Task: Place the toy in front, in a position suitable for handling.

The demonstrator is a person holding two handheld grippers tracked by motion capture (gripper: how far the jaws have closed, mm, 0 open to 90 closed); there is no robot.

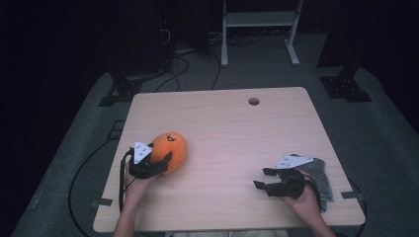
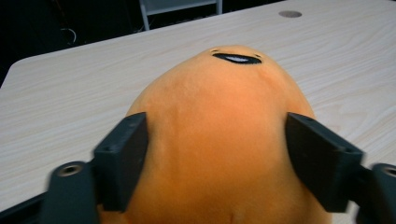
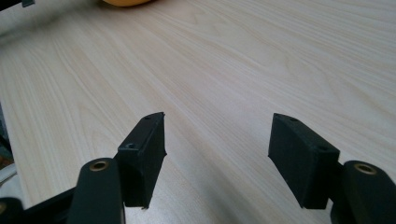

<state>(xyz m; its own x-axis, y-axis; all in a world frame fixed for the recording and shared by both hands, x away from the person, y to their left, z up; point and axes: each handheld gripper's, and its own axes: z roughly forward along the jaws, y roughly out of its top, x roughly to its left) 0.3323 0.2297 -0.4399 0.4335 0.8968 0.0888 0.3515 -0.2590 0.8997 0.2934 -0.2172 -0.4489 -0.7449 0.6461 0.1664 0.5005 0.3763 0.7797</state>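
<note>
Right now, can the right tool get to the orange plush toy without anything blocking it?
Probably yes: only bare table lies between the right tool, its jaws open, and the orange plush toy, which the left tool already straddles.

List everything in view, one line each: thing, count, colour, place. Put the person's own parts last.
Plush toy: one, orange with a small black mark, left part of the table, between the left jaws.
Table: one, pale wood, centre, round hole near the far edge.
Mesh pouch: one, grey, right edge of the table.
White frame: one, on the floor beyond the table.
Left tongs: one, black, pads pressing the plush toy's sides.
Right tongs: one, black, open over bare table.
Hands: two, at the near edge.
</note>
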